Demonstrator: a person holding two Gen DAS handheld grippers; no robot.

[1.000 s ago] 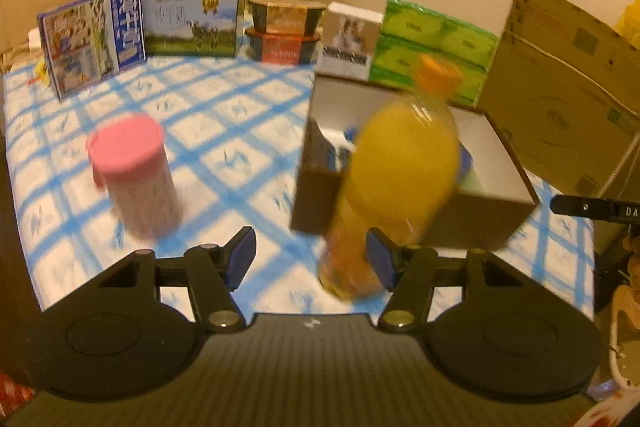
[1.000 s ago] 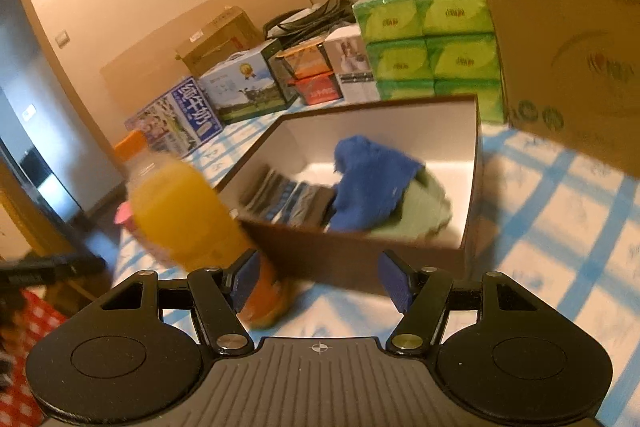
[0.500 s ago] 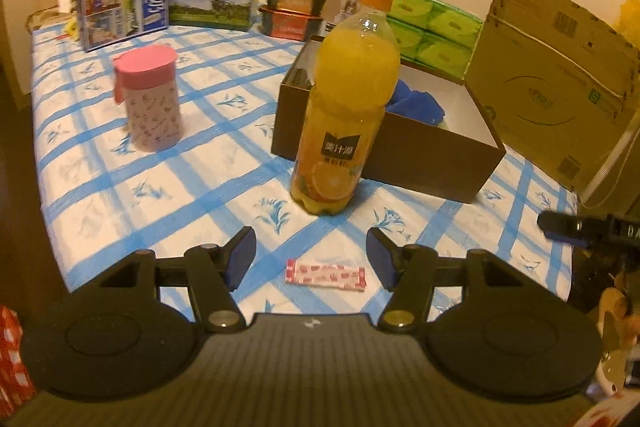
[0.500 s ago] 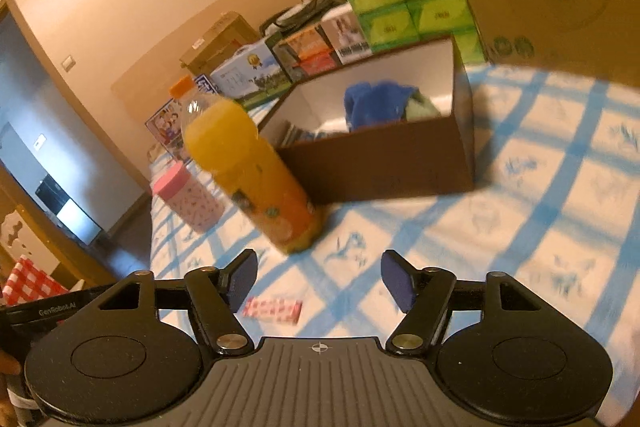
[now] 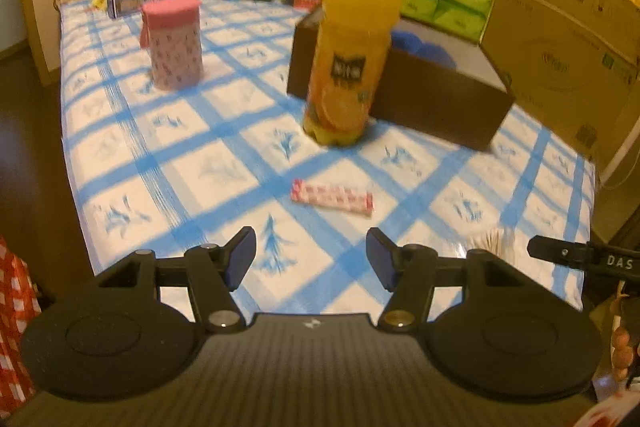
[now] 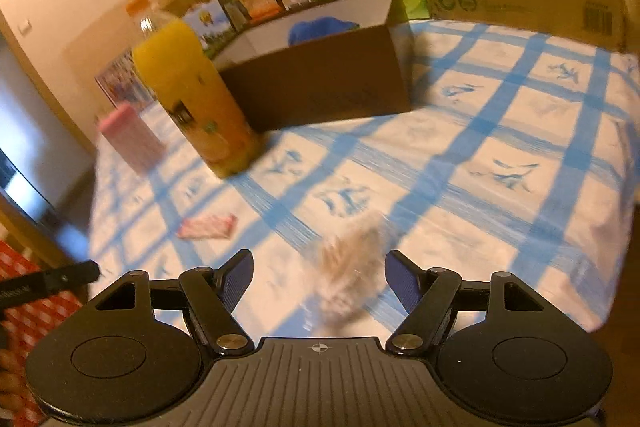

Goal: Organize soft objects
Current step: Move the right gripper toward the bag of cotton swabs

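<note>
Ahead of the left gripper [image 5: 310,261], whose jaws stand apart and empty, an open brown box [image 5: 440,103] holds a blue cloth [image 5: 420,45]. An orange juice bottle [image 5: 352,39] stands upright against the box's near wall. The right gripper [image 6: 319,281] has just been widening; a blurred, pale fluffy object [image 6: 350,269] lies between its jaws, untouched.

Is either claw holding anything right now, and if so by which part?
Nothing is held. The left claw is open over bare tablecloth. The right claw, whose jaws have just been opening, has a blurred fluffy beige object between its fingers, not gripped.
</note>
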